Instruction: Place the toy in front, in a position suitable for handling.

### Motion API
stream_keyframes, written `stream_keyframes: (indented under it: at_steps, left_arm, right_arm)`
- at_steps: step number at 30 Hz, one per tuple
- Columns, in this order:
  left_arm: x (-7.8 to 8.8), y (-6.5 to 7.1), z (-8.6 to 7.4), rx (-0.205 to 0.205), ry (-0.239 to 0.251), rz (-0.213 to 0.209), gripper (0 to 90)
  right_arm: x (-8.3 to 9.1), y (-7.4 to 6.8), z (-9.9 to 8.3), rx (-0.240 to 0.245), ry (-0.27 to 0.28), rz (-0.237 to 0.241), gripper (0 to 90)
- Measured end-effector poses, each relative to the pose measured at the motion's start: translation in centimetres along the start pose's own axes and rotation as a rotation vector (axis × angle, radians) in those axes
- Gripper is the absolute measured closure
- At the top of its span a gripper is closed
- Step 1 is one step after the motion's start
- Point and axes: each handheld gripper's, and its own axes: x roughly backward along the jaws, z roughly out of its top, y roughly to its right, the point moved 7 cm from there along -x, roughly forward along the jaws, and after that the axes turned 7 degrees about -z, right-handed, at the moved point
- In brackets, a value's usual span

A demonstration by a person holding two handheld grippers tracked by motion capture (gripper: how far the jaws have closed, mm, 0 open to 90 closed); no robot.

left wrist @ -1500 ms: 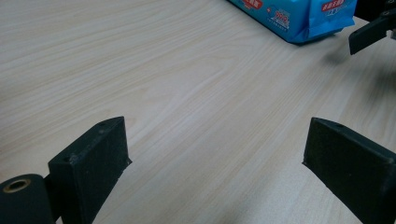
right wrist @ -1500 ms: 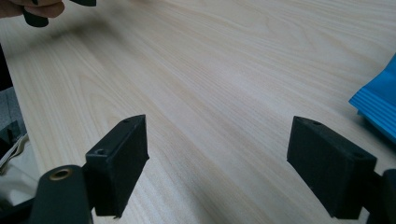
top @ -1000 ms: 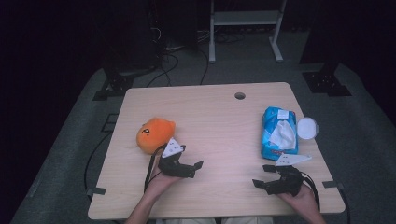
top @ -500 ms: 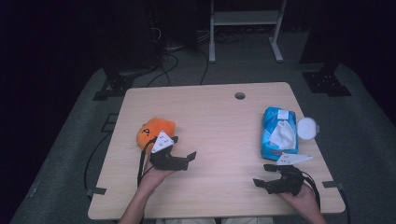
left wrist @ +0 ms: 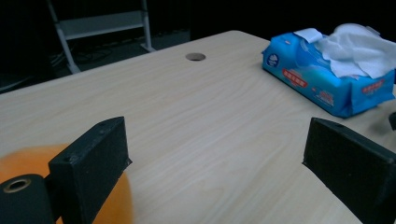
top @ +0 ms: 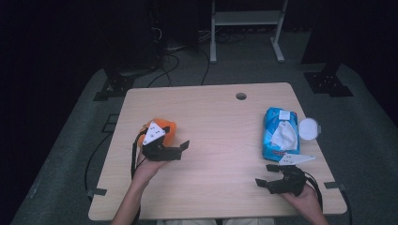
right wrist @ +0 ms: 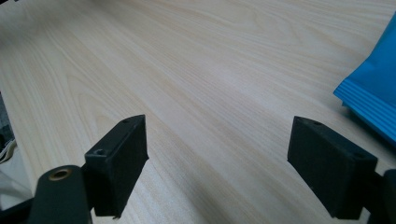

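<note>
Orange soft plush toy (top: pixel 163 129) lies near the left edge of the light wooden table (top: pixel 216 122), w/ the left gripper (top: pixel 180 149) right at it, jaws spread wide, toy beside one jaw, not betw. them. Right gripper (top: pixel 266 175) sits near the front right corner, jaws also apart & holding nothing, just short of the blue plastic wet-wipe pack (top: pixel 280 133) by the right edge.

One worktop (top: pixel 211 122) carries three things: one orange soft toy (top: pixel 164 127); one blue pack of wipes (top: pixel 280 133); one round white lid (top: pixel 309 128) at the pack's far side; two tongs are there, one left (top: pixel 180 150), one right (top: pixel 264 175); both gape.
</note>
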Motion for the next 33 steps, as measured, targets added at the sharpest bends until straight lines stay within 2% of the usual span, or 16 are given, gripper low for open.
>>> stream_keyframes:
  at_steps: [5, 10, 12, 15, 18, 24, 33]
  left_arm:
    - [0.6, -1.3, 1.1, 0.004, 0.028, 0.028, 6.2]
    - [1.8, -3.6, 2.1, 0.015, 0.069, 0.090, 6.2]
    - [2.0, -3.9, 2.1, 0.017, 0.073, 0.097, 6.2]
    - [2.9, -5.3, 1.6, 0.027, 0.073, 0.132, 6.2]
    - [3.3, -5.9, 1.2, 0.034, 0.066, 0.153, 6.2]
    - [4.4, -8.0, 0.1, 0.086, 0.074, 0.200, 6.2]
    - [4.5, -9.0, -0.8, 0.114, 0.064, 0.217, 6.5]
  right_arm:
    - [0.1, 0.1, 0.0, -0.001, 0.006, -0.005, 18.7]
    - [0.1, 0.1, 0.0, -0.003, 0.001, -0.009, 18.5]
    - [0.1, 0.1, 0.0, -0.003, 0.000, -0.010, 18.5]
    - [0.0, 0.1, -0.1, -0.001, -0.002, -0.011, 18.5]
    - [0.0, 0.1, -0.1, -0.003, -0.004, -0.009, 18.5]
    - [0.0, 0.0, -0.1, 0.004, -0.005, -0.009, 18.4]
    - [0.0, -0.1, -0.1, 0.006, -0.006, -0.009, 18.4]
